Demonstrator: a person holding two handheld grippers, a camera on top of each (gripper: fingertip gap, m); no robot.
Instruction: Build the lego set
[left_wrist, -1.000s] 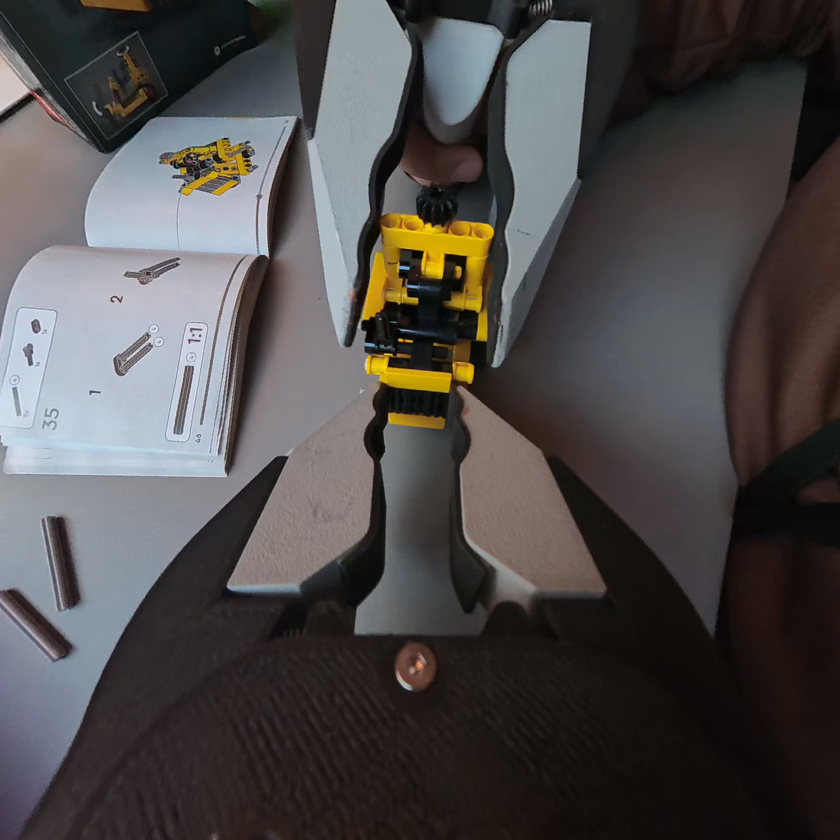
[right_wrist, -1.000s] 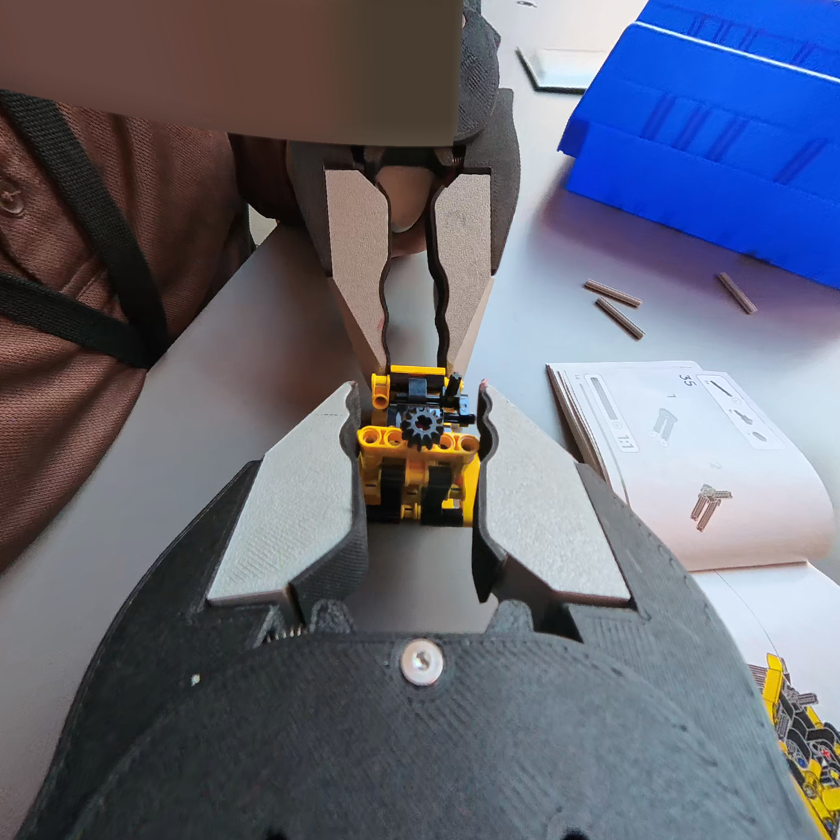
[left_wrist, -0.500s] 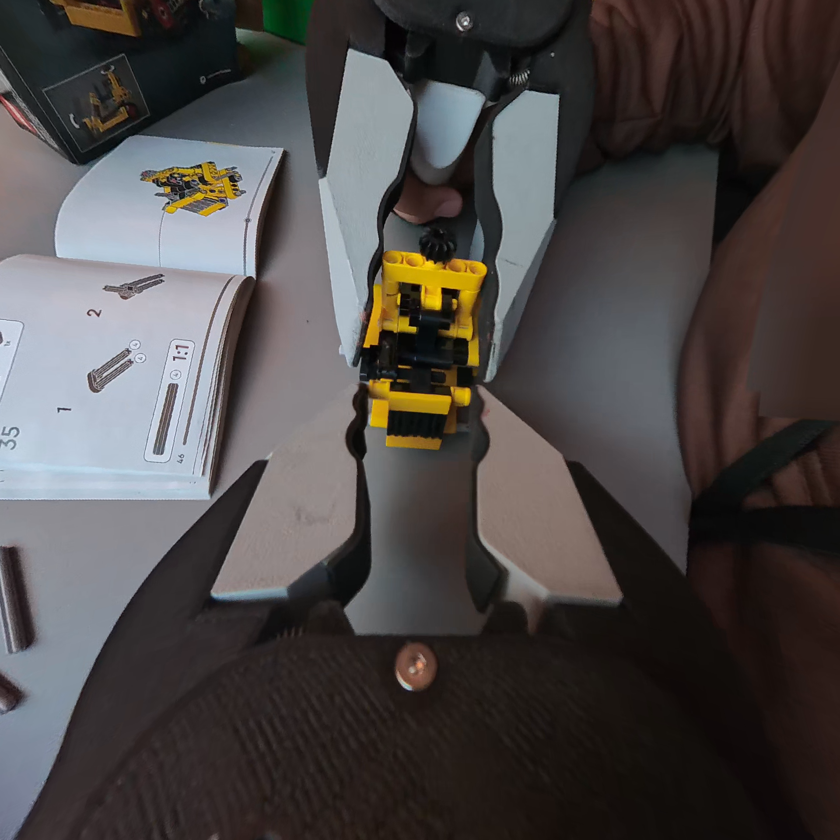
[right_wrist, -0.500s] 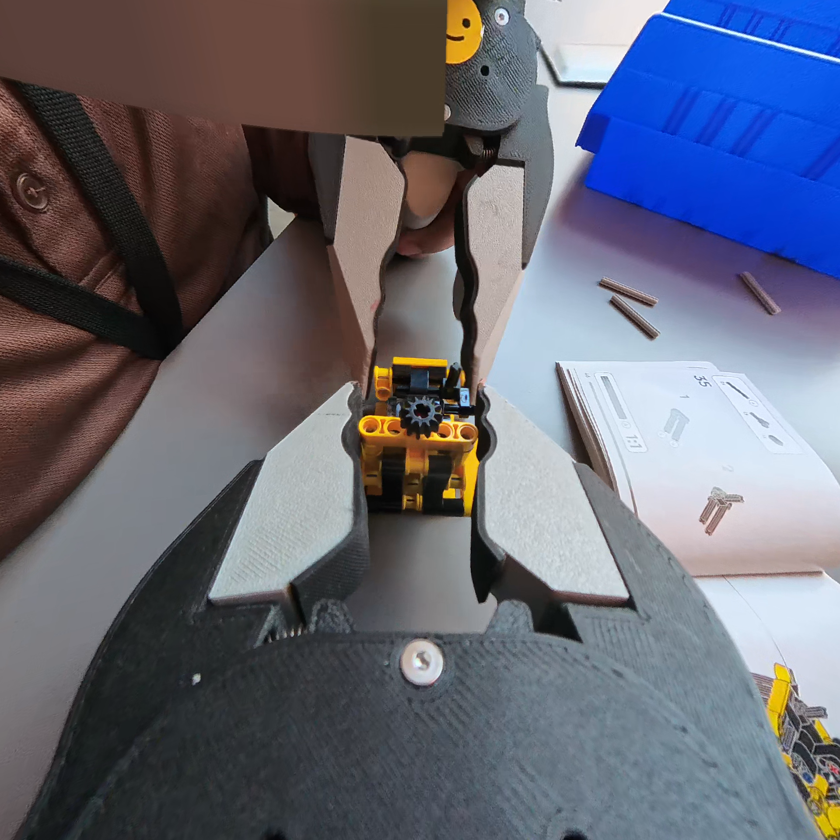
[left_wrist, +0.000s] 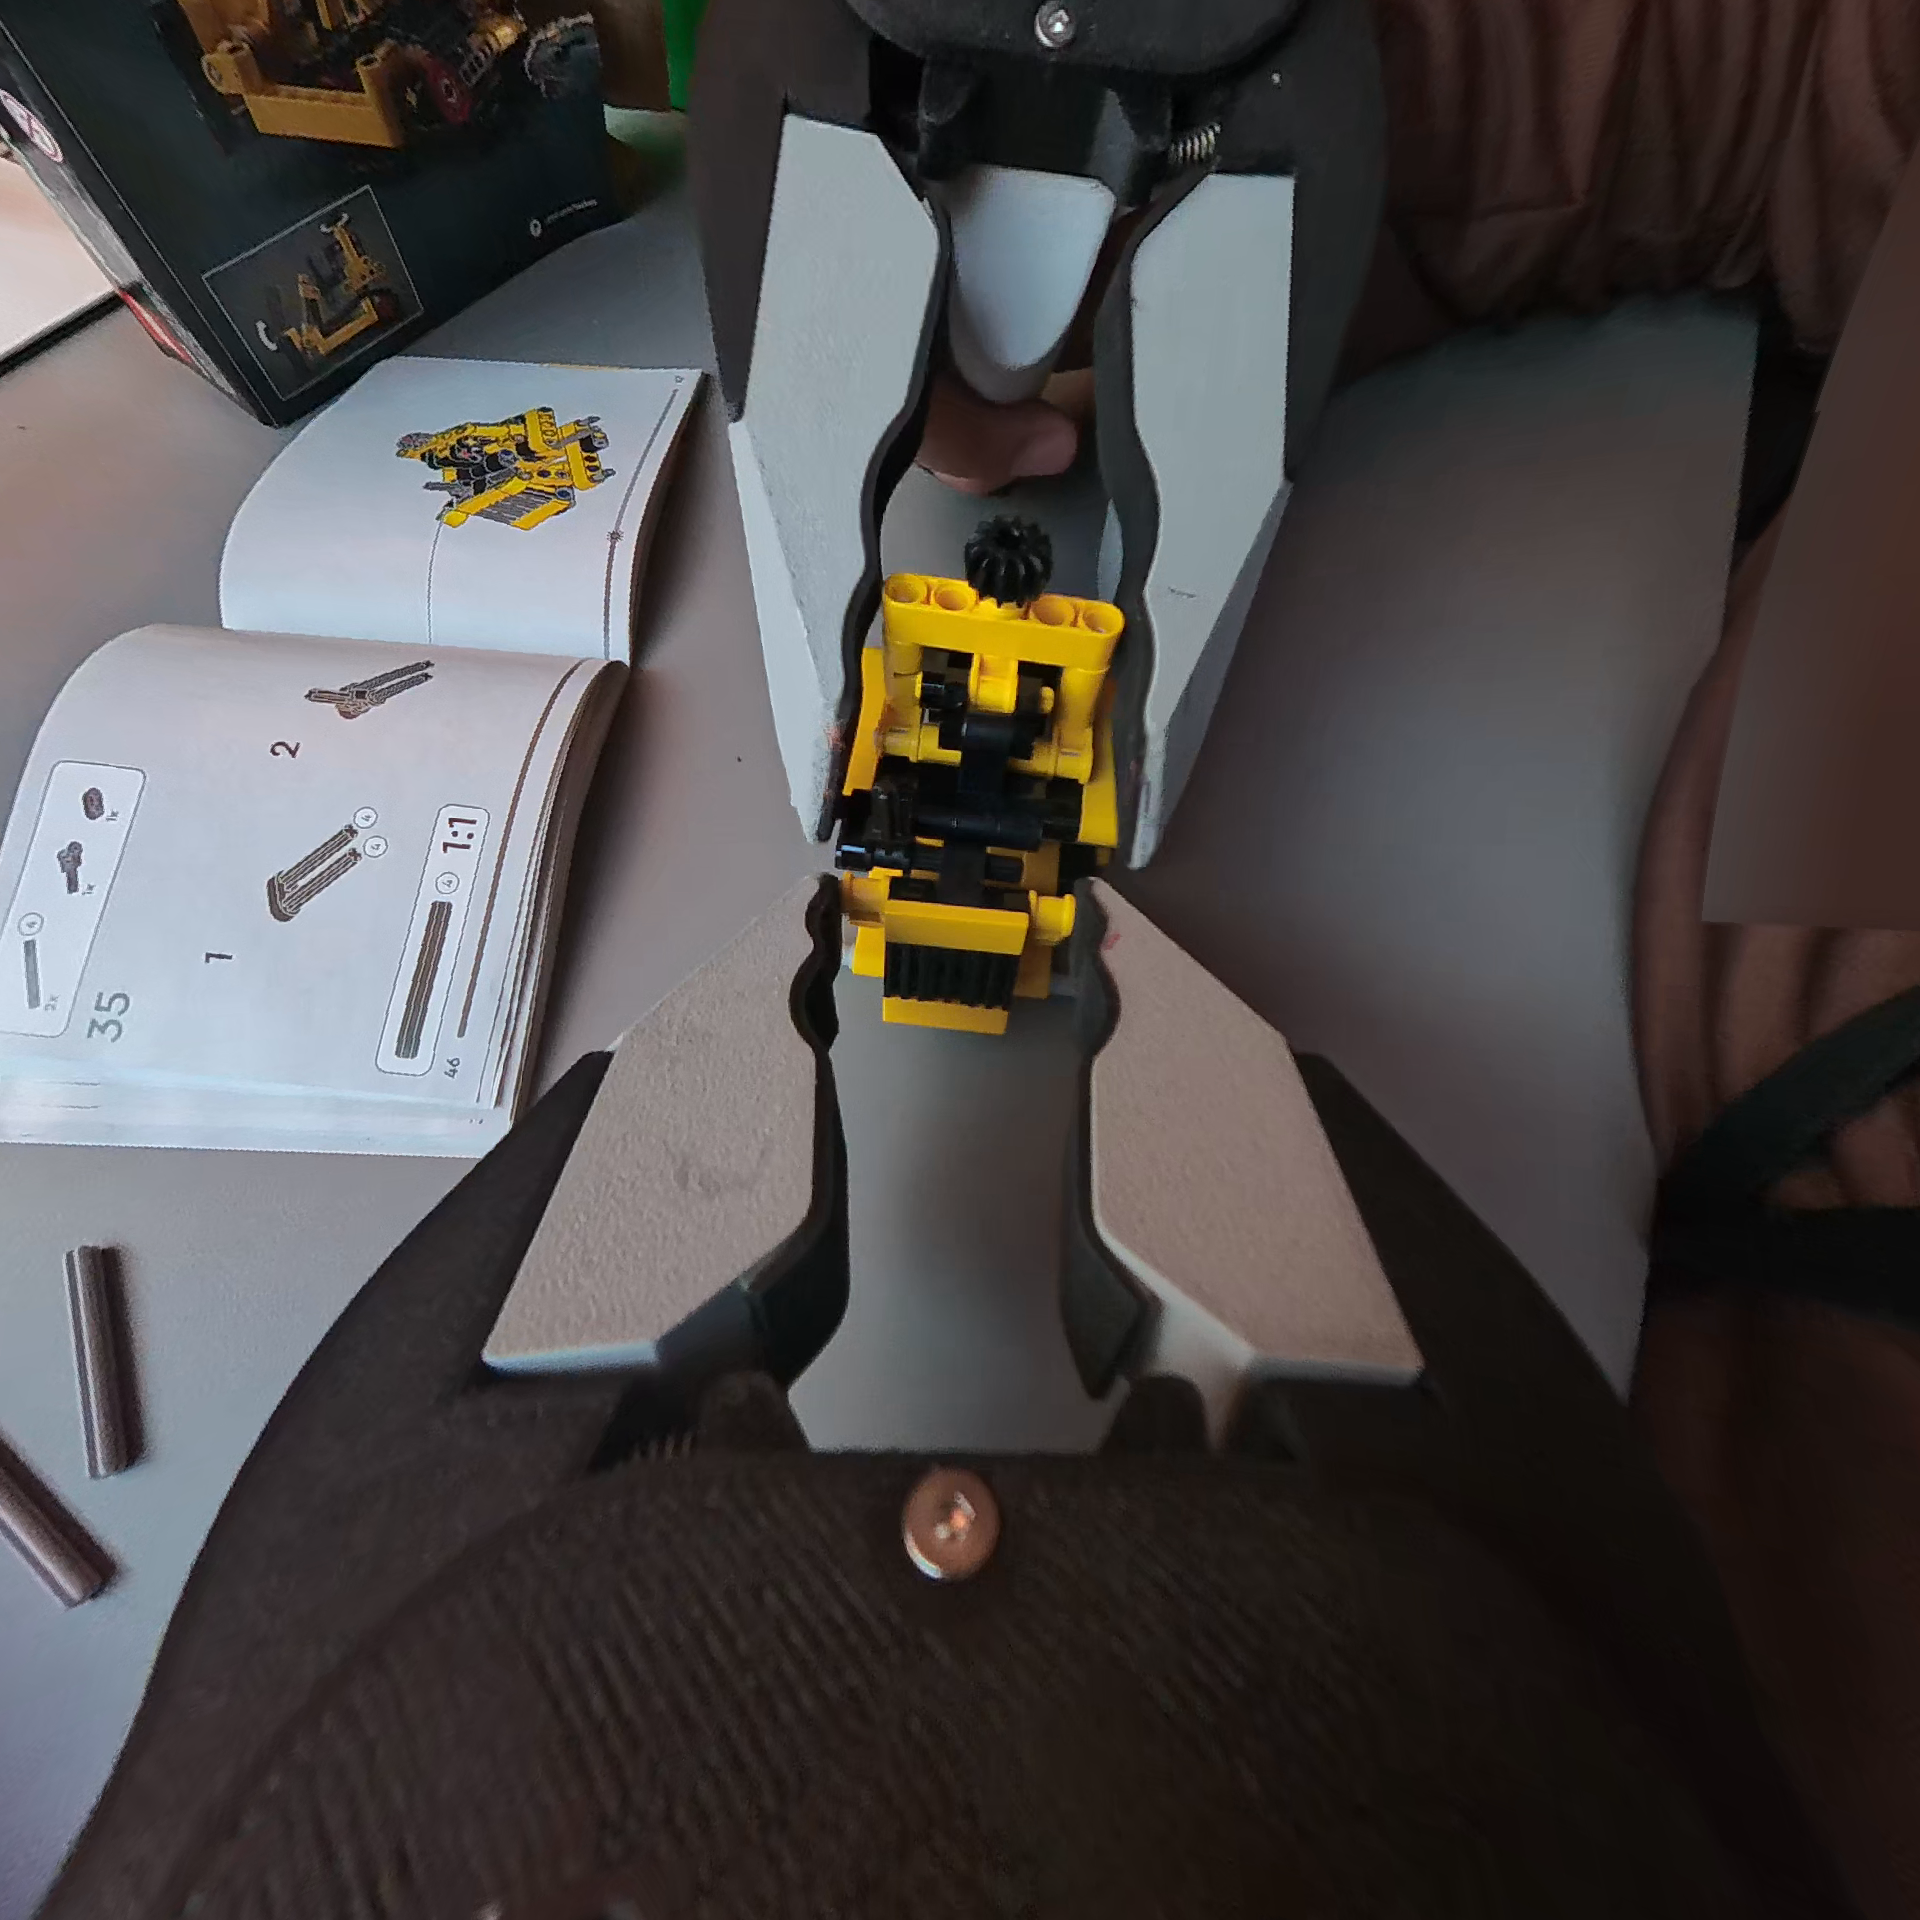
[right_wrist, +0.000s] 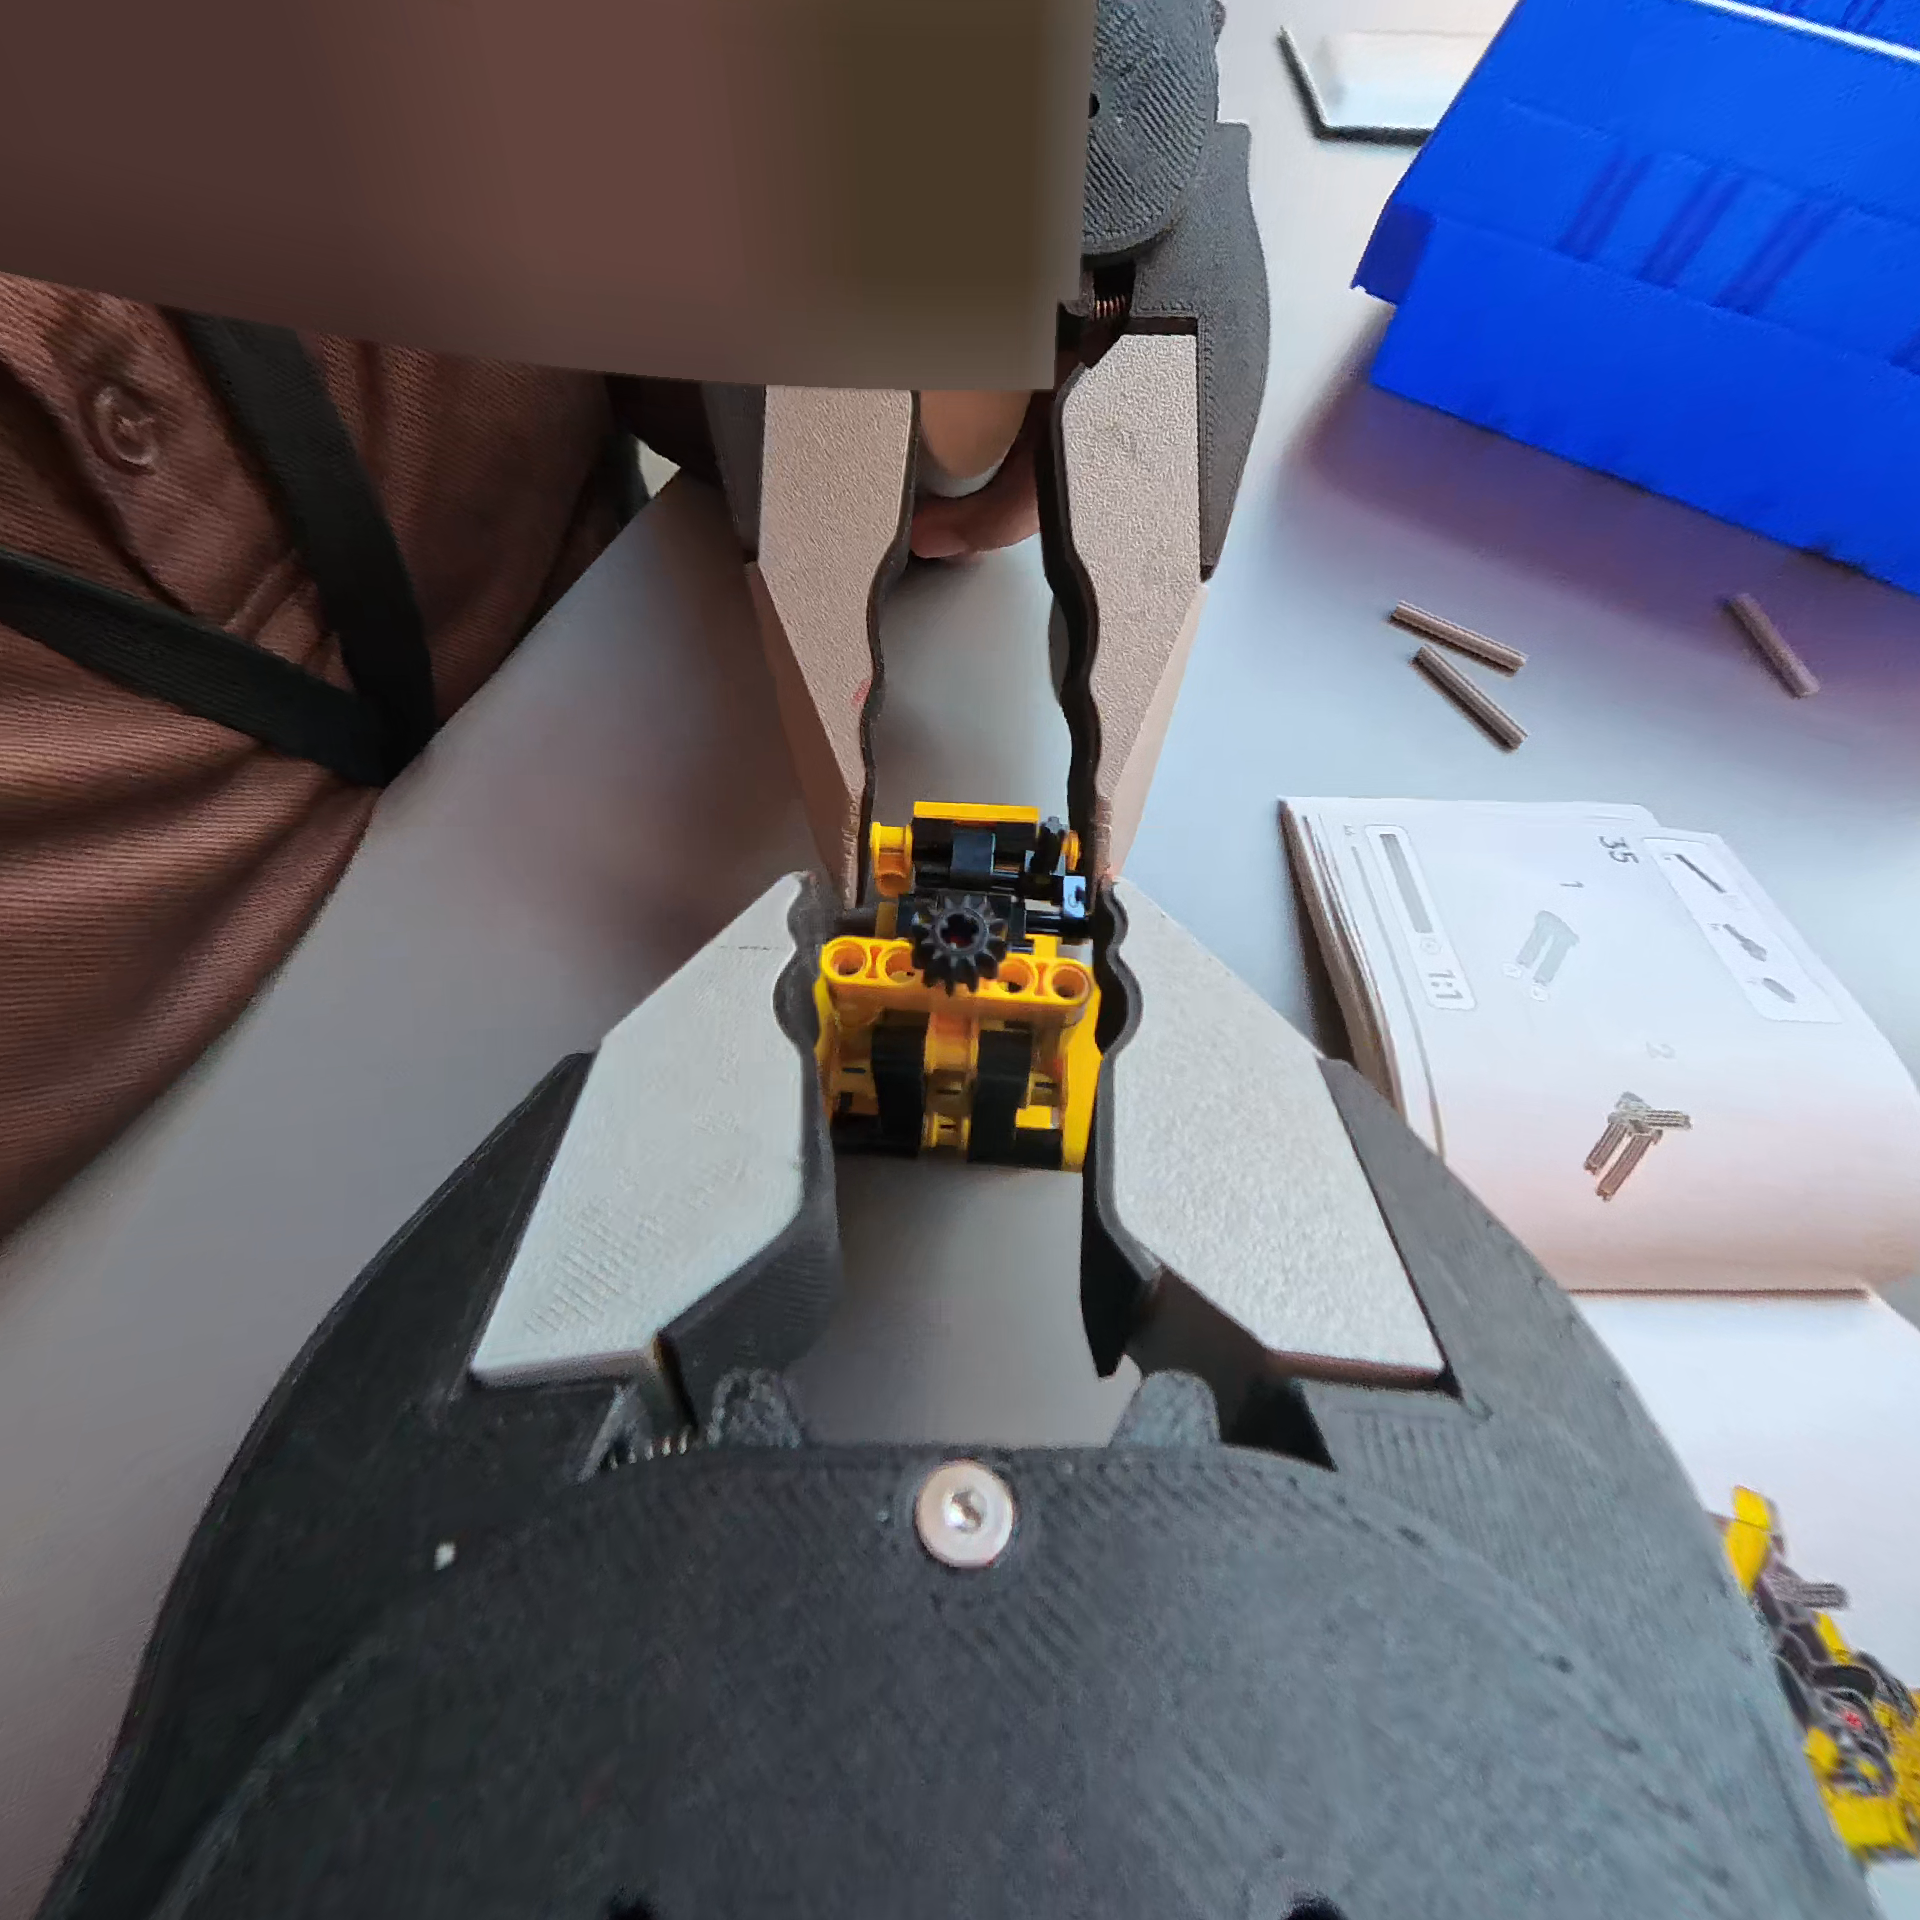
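A small yellow and black lego model (left_wrist: 977, 769) with a black gear (right_wrist: 956, 940) on one end is held just above the grey table. My right gripper (right_wrist: 956, 914) is shut on the model's sides; it enters the left wrist view (left_wrist: 982, 842) from the top. My left gripper (left_wrist: 956, 935) faces it from the other end. Its jaws stand apart and closely flank the model's yellow plate and black grille (left_wrist: 945, 977). I cannot tell whether they touch it. The left gripper also shows in the right wrist view (right_wrist: 971, 873).
An open instruction booklet (left_wrist: 312, 883) lies beside the model, also in the right wrist view (right_wrist: 1558, 1039). The lego box (left_wrist: 312, 187) stands behind it. Dark axles (left_wrist: 99, 1361) lie loose near a blue bin (right_wrist: 1662, 260). A person's brown shirt (right_wrist: 208, 727) is at the table edge. Less than 4 cm separates the two grippers' tips.
My left gripper's jaws have widened from a pinch on the model's grille end to a looser flank around it. Both grippers and the model shifted slightly; the right grip is unchanged.
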